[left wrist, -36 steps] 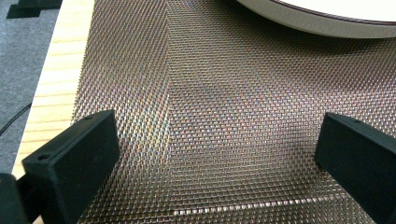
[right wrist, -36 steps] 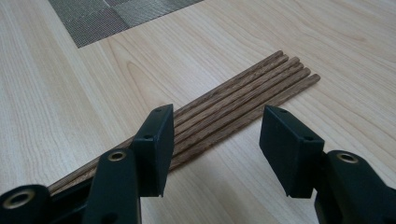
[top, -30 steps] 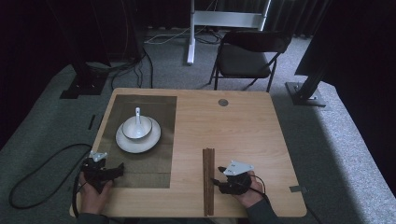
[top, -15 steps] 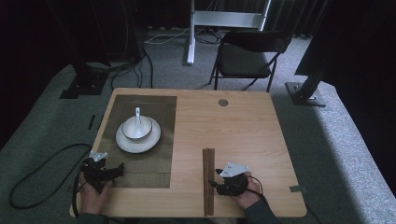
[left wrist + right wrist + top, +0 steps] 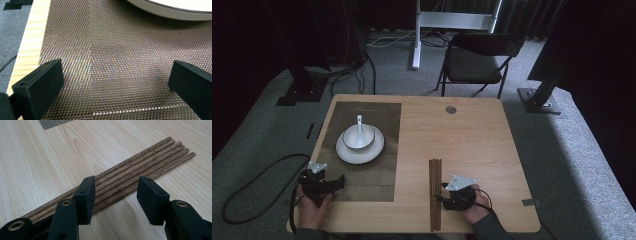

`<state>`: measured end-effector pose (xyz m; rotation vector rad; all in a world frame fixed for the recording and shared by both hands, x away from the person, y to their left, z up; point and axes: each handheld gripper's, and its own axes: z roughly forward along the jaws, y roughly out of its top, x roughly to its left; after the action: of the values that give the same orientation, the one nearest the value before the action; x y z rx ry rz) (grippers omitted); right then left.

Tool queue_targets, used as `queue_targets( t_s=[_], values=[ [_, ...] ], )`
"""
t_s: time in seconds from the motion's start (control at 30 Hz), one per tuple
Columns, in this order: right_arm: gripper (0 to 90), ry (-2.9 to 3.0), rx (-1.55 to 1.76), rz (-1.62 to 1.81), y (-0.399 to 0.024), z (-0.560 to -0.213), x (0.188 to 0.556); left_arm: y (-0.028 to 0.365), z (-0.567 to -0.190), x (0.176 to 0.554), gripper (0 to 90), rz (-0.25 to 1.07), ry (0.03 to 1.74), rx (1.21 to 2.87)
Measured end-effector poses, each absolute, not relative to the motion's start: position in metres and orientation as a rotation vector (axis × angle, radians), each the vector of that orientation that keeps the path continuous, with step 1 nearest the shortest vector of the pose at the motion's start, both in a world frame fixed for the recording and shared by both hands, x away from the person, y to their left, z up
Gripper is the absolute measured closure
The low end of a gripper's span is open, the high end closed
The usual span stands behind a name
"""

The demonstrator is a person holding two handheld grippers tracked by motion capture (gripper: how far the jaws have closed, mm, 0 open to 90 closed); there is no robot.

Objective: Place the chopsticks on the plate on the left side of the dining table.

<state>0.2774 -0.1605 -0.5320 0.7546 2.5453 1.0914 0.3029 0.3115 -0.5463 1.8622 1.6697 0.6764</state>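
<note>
At the lower left of the high view, the left gripper [image 5: 333, 183] rests over the near edge of a dark mesh mat [image 5: 377, 175], its jaws wide apart with nothing between them. Above it, at centre left, a white bowl [image 5: 359, 137] with a spoon [image 5: 359, 121] sits on a white plate [image 5: 360, 151] on the mat. In the lower middle, a bundle of brown wooden chopsticks [image 5: 435, 192] lies on the bare wooden table [image 5: 472, 140], running up and down the frame. Just right of it, the right gripper [image 5: 441, 197] points at the sticks. In the right gripper view, its jaws stand apart over the chopsticks [image 5: 125, 177], having just been closing, pads not pressing on them.
</note>
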Motion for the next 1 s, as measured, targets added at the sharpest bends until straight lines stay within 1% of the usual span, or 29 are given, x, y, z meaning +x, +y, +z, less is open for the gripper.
queue_targets(
  t_s=[0.77, 0.87, 1.0],
  values=[
    [49.2, 2.560, 0.786, 1.052, -0.1640, -0.5382, 0.2830, 0.3115, -0.5463, 0.3029, 0.2, 0.676, 1.670, 1.862],
    [50.3, 2.561, 0.788, 1.049, -0.1643, -0.5384, 0.2834, 0.3115, -0.5463, 0.3029, 0.2, 0.676, 1.670, 1.862],
    [53.9, 2.556, 0.806, 1.038, -0.1647, -0.5391, 0.2848, 0.3115, -0.5463, 0.3029, 0.2, 0.676, 1.670, 1.862]
  ],
)
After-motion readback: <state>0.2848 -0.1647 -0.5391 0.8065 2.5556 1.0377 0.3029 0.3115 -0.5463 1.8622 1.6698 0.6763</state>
